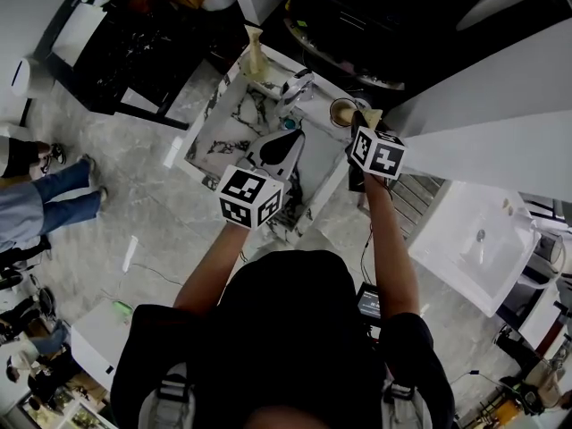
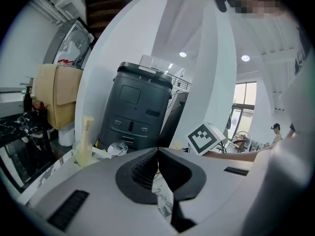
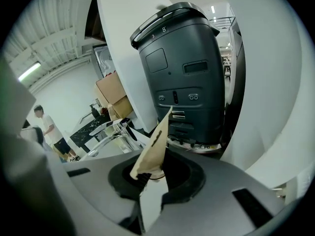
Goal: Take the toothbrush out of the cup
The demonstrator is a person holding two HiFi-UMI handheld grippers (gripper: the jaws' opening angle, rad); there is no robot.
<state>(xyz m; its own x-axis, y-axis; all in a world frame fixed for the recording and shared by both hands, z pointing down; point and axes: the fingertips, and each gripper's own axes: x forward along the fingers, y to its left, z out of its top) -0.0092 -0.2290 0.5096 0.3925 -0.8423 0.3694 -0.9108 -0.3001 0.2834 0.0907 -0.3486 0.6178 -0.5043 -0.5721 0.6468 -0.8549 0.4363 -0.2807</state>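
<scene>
A tan paper-wrapped toothbrush [image 3: 153, 149] stands between the pads of my right gripper [image 3: 151, 177], which is shut on its lower part; its pointed top sticks up above the jaws. In the head view the right gripper [image 1: 361, 121] reaches over the brown-rimmed cup [image 1: 340, 112] at the back right of the marble vanity top [image 1: 223, 137], with the toothbrush wrapper [image 1: 372, 114] showing beside the cup. My left gripper [image 1: 284, 147] hovers over the basin, shut with nothing between its jaws [image 2: 157, 155].
A chrome faucet [image 1: 298, 86] stands behind the basin. A yellowish bottle [image 1: 255, 56] sits at the vanity's back left. A tall dark machine [image 3: 184, 77] stands behind the vanity. A second white sink [image 1: 474, 244] is at right. A person's legs [image 1: 49, 199] show at left.
</scene>
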